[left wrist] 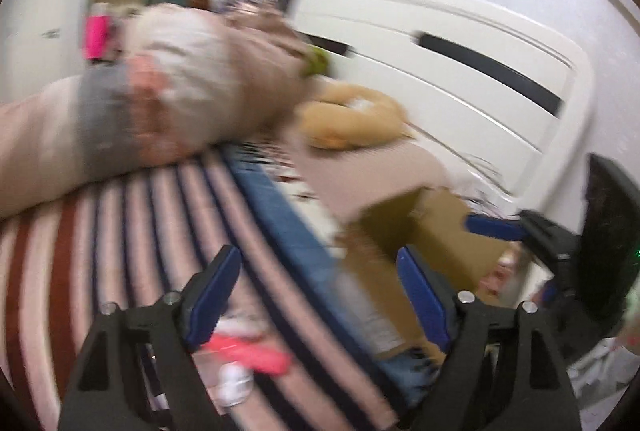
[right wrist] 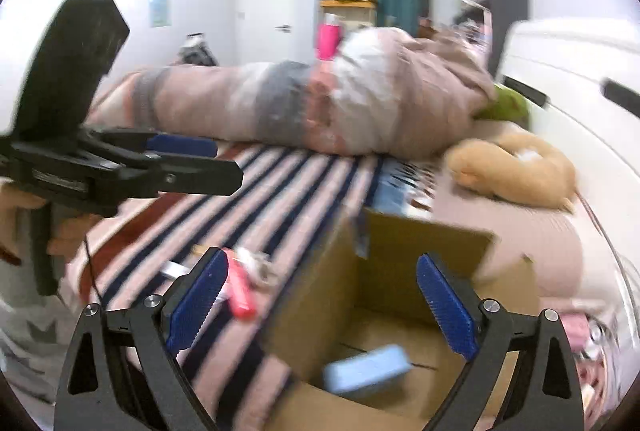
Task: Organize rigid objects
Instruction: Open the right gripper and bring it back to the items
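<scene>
— Blue pads first: the right gripper (right wrist: 322, 305) has its jaws wide apart, holding nothing, hanging over the open cardboard box (right wrist: 320, 295). What's inside?

— One light blue block (right wrist: 366, 369), lying flat on the box floor, just below and between those fingers.

— And the left gripper (left wrist: 318, 301)?

— Also spread apart and empty, over the striped bed (left wrist: 140, 215), beside the box.

— So what's left to sort?

— A pink object (right wrist: 240, 291) and a small white piece (right wrist: 256, 265) on the stripes, just left of the box. From the left wrist view the pink object sits right under the left finger, its long axis running roughly across the gripper's line.

— Which hand should take it?

— The left looks nearer, I'd judge; the box then lies to its right.

— Farther back?

— A rolled blanket (right wrist: 320, 103), a tan plush toy (right wrist: 516, 167), then the white headboard (right wrist: 580, 79). Blur hides finer detail.
</scene>
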A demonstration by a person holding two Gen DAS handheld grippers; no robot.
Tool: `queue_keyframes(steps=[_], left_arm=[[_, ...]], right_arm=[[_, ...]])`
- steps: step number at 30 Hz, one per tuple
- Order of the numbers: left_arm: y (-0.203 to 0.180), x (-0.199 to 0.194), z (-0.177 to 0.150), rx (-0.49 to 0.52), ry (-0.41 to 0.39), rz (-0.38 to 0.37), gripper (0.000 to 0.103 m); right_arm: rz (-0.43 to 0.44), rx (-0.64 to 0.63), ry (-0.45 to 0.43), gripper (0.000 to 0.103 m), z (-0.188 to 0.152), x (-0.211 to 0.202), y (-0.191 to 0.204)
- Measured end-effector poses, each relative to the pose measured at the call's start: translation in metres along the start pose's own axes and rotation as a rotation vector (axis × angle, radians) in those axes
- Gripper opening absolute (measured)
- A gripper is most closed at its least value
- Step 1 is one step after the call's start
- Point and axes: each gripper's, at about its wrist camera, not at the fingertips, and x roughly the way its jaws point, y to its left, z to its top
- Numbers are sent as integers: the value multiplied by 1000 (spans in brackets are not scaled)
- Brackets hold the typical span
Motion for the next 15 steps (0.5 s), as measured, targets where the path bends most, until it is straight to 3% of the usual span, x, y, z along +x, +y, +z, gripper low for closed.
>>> queue_keyframes(steps=[2,5,9,10,12,15], left_arm=[[24,-15,-12,-33,-27,64,82],[62,-34,-37,-87,-56,150,82],[104,-44,-74,-154,-61,229,82],[112,-45,-80,-167,-59,234,82],[124,-44,-95,-193,-53,241,82],[132,-37,-109,-225,-41,245,82]], right_arm=[[18,-40,-14,95,9,5,27],[122,-68,2,90,15,22,65],[231,-77,116,77,7,73,110],[231,-70,150,73,2,86,115],[215,-37,238,54,-12,118,119],[115,-18,331,44,-38,154,117]])
